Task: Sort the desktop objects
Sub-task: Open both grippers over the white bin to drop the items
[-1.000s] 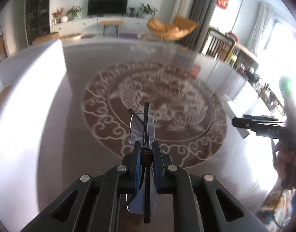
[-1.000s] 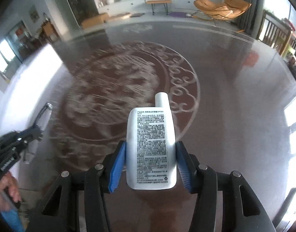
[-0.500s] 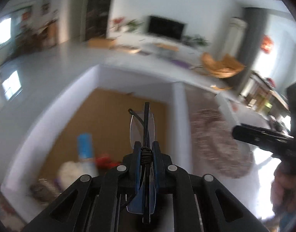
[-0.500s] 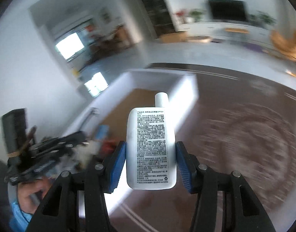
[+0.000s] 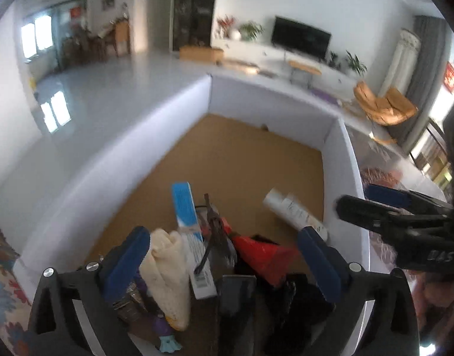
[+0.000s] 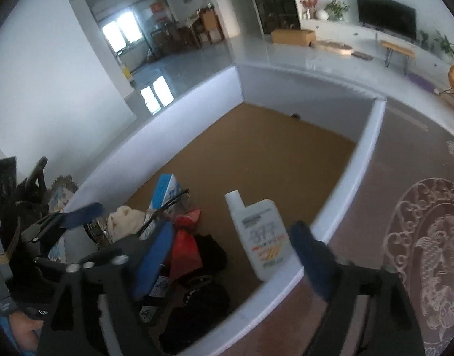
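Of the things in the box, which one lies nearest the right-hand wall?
The white bottle, on its own against the box right wall. The blue carton, red packet and cloth are heaped toward the left.

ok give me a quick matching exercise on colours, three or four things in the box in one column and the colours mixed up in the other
Things:
1. bottle
2. long carton
3. crumpled packet
4. cloth bundle

Colours:
a. red
b. cream
c. white
d. blue and white

Pairs: 1-c, 2-d, 3-a, 4-b
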Motion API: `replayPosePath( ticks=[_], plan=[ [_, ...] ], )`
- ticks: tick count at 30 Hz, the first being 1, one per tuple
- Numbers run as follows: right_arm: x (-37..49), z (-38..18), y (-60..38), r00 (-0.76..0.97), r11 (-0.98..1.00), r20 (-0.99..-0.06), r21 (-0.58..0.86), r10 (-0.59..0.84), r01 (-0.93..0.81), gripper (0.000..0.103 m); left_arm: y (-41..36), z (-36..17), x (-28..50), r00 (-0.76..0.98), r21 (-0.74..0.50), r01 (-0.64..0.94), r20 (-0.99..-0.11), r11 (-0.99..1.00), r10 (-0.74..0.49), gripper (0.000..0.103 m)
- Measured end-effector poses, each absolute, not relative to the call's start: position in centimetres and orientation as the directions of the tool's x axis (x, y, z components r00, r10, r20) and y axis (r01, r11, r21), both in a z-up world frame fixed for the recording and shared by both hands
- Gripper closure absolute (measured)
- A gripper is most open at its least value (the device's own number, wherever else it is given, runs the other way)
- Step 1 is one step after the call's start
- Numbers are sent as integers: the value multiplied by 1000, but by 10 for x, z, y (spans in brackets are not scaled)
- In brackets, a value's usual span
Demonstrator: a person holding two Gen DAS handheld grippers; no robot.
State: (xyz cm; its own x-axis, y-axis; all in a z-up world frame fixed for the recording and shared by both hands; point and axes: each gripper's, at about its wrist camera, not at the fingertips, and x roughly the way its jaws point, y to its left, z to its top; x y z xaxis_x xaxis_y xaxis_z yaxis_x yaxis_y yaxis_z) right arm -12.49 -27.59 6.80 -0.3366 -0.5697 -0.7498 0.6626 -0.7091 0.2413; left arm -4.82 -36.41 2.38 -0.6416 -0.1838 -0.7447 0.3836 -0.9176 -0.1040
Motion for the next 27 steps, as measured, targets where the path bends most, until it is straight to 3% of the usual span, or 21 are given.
replayPosePath(
  ticks=[8, 14, 20, 27],
  plan=[
    [-125, 84, -254, -401, -724, -756, 138, -518, 676, 11, -361, 23, -34, -630, -128, 514, -728, -848, -271, 1],
    [-121, 84, -253, -396, -712, -755, 131, -522, 690, 11, -343, 40, -19, -532, 99, 598, -693, -795, -486, 1],
    [-113, 80, -261, -389, -696, -761, 112, -519, 709, 11, -351, 51, -10, -578, 17, 580, -696, -814, -426, 0],
    [-108, 80, -268, -389, -683, -763, 91, -515, 725, 11, -347, 55, 3, -572, -3, 642, -668, -767, -476, 0]
  ],
)
